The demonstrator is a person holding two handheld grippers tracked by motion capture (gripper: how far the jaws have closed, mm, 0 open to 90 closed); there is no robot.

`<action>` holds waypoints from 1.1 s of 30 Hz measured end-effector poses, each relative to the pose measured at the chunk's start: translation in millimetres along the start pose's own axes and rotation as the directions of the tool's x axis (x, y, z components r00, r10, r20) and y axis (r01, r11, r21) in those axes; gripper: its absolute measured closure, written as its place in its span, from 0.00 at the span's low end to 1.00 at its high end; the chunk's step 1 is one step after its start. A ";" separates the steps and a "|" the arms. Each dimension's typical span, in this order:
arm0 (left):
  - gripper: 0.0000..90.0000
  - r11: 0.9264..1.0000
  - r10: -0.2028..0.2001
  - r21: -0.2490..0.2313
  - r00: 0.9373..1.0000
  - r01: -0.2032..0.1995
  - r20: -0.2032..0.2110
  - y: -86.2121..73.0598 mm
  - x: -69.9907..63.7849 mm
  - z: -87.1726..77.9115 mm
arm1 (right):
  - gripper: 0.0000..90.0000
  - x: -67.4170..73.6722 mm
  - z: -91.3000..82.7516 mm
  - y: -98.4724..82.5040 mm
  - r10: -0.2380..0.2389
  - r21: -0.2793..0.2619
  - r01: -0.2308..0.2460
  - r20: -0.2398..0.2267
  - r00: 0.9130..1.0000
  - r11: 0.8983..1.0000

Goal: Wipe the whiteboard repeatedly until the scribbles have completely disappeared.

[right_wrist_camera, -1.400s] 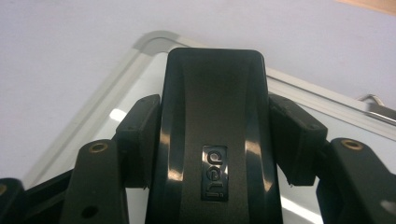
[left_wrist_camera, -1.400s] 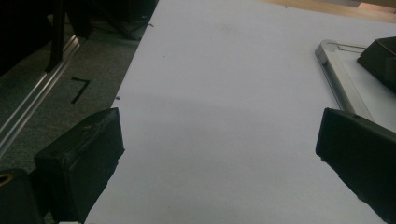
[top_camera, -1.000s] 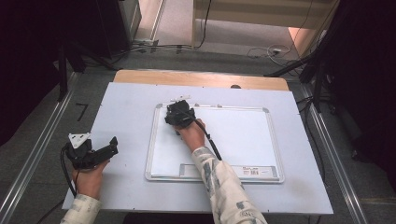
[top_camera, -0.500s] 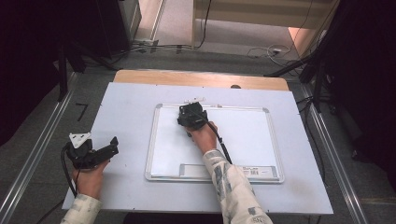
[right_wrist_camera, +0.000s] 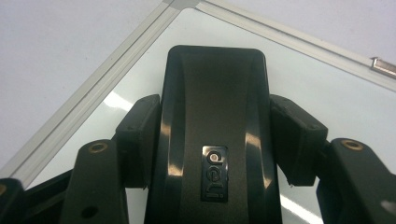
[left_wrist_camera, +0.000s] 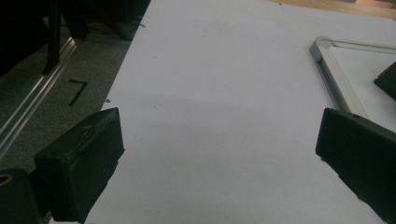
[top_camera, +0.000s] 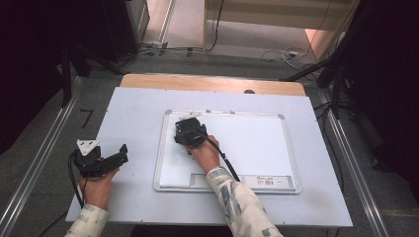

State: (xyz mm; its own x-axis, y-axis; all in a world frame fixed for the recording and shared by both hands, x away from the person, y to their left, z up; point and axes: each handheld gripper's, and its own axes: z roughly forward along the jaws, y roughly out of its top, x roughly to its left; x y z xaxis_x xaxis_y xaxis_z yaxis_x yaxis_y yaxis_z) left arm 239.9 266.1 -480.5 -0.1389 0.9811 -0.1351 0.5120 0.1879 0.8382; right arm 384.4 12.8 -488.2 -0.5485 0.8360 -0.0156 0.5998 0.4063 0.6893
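Right gripper (top_camera: 184, 129): jaws clamping a black whiteboard eraser (right_wrist_camera: 215, 135), pressing near the whiteboard's (top_camera: 257, 143) upper-left corner.
Left gripper (top_camera: 118, 154): jaws gaping apart, resting over the white bench (top_camera: 133, 108).

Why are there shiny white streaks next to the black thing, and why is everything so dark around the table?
Right gripper view: the streaks are lamp glare on the glossy whiteboard, and the black eraser shows soft highlights too. High view: light falls on the table; the room's sides lie in deep shadow. Left gripper view: a faint shadow crosses the table between the blurry jaws.
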 end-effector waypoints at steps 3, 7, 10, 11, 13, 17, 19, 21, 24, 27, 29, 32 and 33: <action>0.02 1.000 -0.007 0.001 1.000 0.007 0.000 -0.5 2.9 -1.2 | 0.41 -7.1 1.3 1.5 0.012 0.000 -0.012 0.011 1.000 1.000; 0.02 1.000 -0.012 0.001 1.000 0.012 -0.003 -0.7 5.3 -1.8 | 0.41 -24.4 1.4 2.0 0.041 0.001 -0.041 0.037 0.998 0.999; 0.02 1.000 -0.010 0.001 1.000 0.010 -0.003 -0.6 4.8 -2.0 | 0.41 -35.9 0.6 1.0 0.069 -0.004 -0.069 0.057 0.996 0.998; 0.02 1.000 -0.009 -0.001 1.000 0.009 -0.005 -0.6 4.2 -2.1 | 0.41 -38.8 0.5 0.9 0.074 -0.005 -0.074 0.063 0.995 0.997; 0.02 1.000 -0.008 -0.002 1.000 0.008 -0.004 -0.4 3.5 -1.9 | 0.41 -42.9 0.9 1.1 0.091 -0.008 -0.090 0.066 0.994 0.996; 0.02 1.000 -0.002 0.003 1.000 0.002 -0.001 -0.1 0.7 1.0 | 0.41 -39.7 1.4 1.5 0.086 -0.006 -0.086 0.073 0.994 0.996; 0.02 1.000 -0.001 0.002 1.000 0.001 -0.003 0.5 -0.7 2.1 | 0.41 -35.4 2.1 2.4 0.072 -0.005 -0.072 0.066 0.995 0.997; 0.02 1.000 0.000 0.003 1.000 0.000 0.000 0.9 -1.4 2.8 | 0.41 -28.0 2.6 2.4 0.055 -0.007 -0.055 0.055 0.997 0.998; 0.02 1.000 0.000 0.003 1.000 0.000 0.003 1.1 -2.6 3.7 | 0.41 -16.4 2.2 1.5 0.038 -0.008 -0.037 0.037 0.999 0.999; 0.02 1.000 0.006 0.007 1.000 -0.006 0.002 0.9 -2.8 4.4 | 0.41 -5.3 -0.2 -1.2 0.010 -0.007 -0.010 0.015 1.000 1.000; 0.02 1.000 0.004 0.005 1.000 -0.004 0.002 0.9 -2.6 4.5 | 0.41 1.7 -2.1 -3.3 -0.005 -0.005 0.005 0.002 1.000 1.000; 0.02 1.000 0.002 0.004 1.000 -0.002 0.000 1.0 -2.5 3.6 | 0.41 11.0 -4.2 -5.6 -0.040 -0.005 0.040 -0.013 0.999 0.999; 0.02 1.000 0.003 0.004 1.000 -0.003 -0.001 1.0 -2.6 3.3 | 0.41 10.1 -3.5 -4.8 -0.029 -0.003 0.029 -0.018 0.999 1.000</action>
State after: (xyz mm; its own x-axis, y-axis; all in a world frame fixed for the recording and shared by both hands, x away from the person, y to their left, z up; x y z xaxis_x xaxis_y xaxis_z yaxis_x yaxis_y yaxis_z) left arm 243.6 263.8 -481.1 -0.1386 0.9815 -0.1322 0.5155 0.1855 0.8366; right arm 374.0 18.0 -489.1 -0.5764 0.8169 -0.0228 0.5816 0.4297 0.6908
